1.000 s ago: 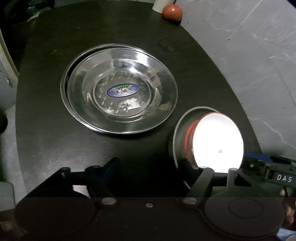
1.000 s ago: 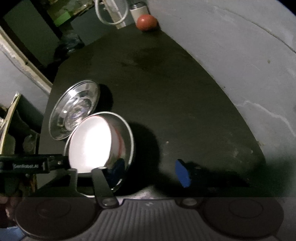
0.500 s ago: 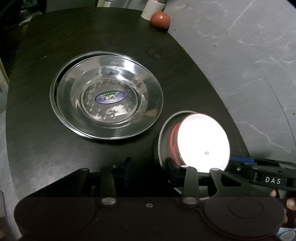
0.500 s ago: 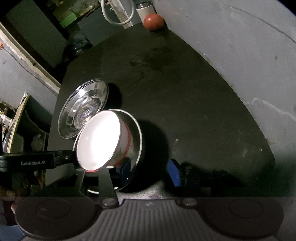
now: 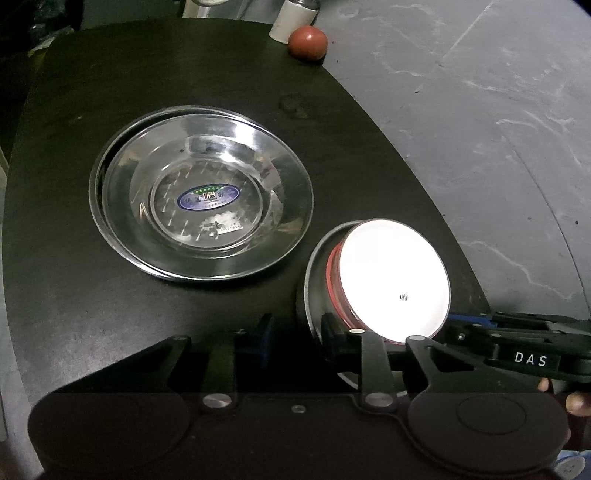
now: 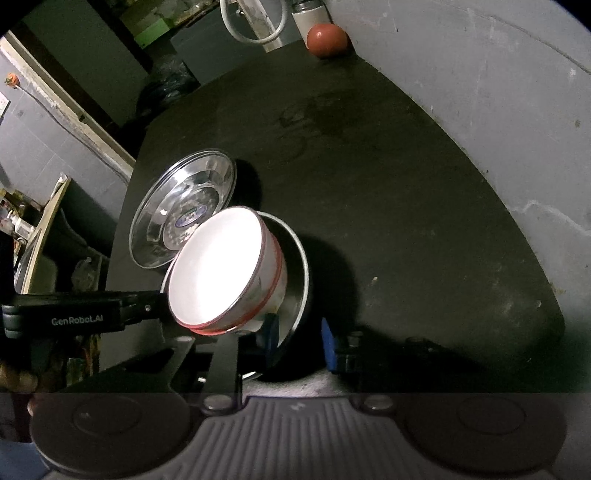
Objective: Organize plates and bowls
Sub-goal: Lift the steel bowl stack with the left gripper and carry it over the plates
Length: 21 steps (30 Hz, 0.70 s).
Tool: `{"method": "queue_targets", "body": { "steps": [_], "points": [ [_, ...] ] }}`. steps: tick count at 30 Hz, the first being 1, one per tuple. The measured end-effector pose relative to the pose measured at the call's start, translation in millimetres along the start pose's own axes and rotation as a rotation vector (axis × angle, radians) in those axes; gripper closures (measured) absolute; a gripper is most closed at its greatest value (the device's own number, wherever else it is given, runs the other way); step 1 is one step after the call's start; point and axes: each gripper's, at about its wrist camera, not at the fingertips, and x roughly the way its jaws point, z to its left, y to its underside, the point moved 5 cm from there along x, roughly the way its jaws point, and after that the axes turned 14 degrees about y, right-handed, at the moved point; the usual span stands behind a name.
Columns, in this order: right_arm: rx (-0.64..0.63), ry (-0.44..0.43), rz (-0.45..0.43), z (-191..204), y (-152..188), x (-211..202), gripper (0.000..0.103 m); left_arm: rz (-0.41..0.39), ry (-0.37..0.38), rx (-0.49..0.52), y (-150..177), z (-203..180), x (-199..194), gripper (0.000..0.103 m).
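Roughly: black table (image 5: 92, 295), landmark is the steel plate stack (image 5: 201, 201) in its middle — two nested shiny plates, blue oval sticker in the centre. Far past the stack, at the table's edge, a red ball (image 5: 307, 42) beside a white cylinder (image 5: 291, 20), top cut off. Just right of the stack, near edge: white bowl (image 5: 395, 280) with red bands, tilted, sitting inside a steel bowl (image 5: 314, 280). White interior blown out by glare, no detail. Left gripper (image 5: 295, 332) spread wide, fingers apart, its right finger (image 5: 334, 332) against the steel bowl's rim; grasping not evident. Right gripper (image 6: 295, 339) also spread, blue pads showing, left pad (image 6: 271, 332) at the steel bowl's wall, right pad (image 6: 328, 345) clear of it. Whether either pad truly touches — cannot tell, dark there. Left of the stack in the right wrist view, clutter and a cabinet, too dim to make out.
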Motion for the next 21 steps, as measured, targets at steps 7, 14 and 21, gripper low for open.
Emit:
{"method": "queue_targets", "body": {
  "steps": [7, 14, 21],
  "points": [
    [-0.003, -0.007, 0.011, 3.4, 2.2, 4.0, 0.076, 0.001, 0.022, 0.026, -0.5, -3.1, 0.0, 0.086],
    [-0.015, -0.011, 0.003, 6.5, 3.9, 4.2, 0.079, 0.001, 0.033, 0.040, 0.4, -3.6, -1.2, 0.087],
    [-0.017, -0.017, -0.004, 5.9, 5.2, 5.3, 0.077, -0.006, 0.058, 0.049, 0.8, -1.4, -1.9, 0.087]
  ]
}}
